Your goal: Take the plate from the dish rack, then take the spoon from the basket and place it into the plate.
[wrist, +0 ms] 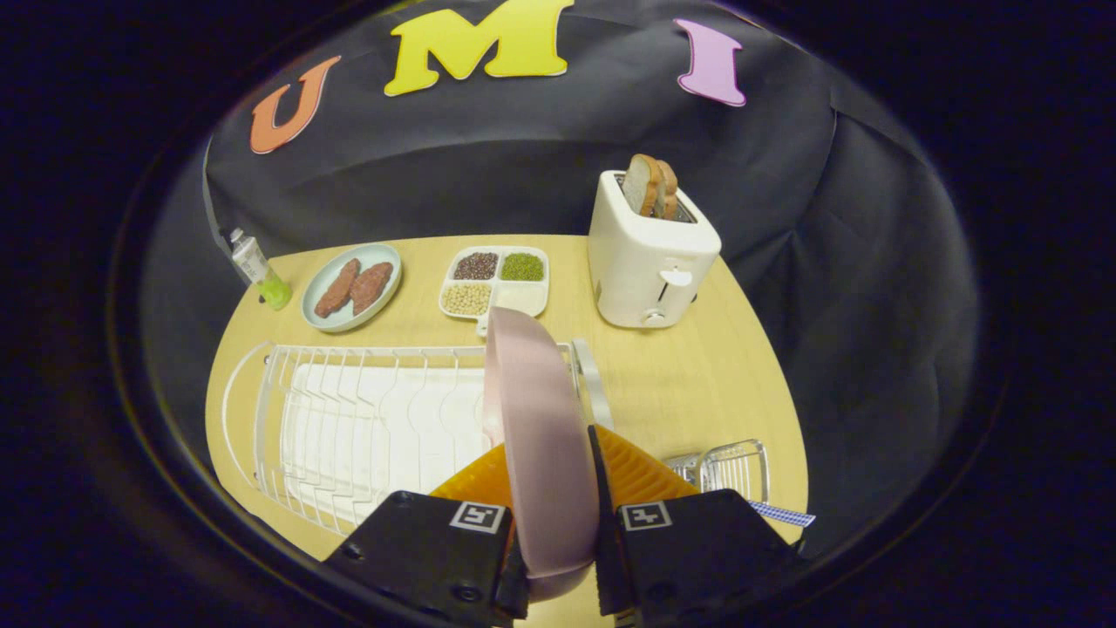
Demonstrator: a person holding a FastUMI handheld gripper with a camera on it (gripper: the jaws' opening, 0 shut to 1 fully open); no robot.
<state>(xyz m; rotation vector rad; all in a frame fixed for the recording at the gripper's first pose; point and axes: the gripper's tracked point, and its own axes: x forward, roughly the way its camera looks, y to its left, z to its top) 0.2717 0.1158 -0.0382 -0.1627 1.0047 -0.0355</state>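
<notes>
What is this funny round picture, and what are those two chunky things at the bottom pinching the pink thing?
Those two chunky things are the fingers of a gripper, a grabbing tool that a person holds in one hand. A little camera rides on it and looks forward along the fingers, so you see what the tool sees. The fingers are shut on a round pink plate, held standing on its edge over a white wire dish rack. Beyond it, on the pale wooden table, are a white toaster with bread slices poking out, a white divided tray of beans, a pale green plate with two brown patties, and a small bottle. A small wire basket sits beside the fingers.
</notes>
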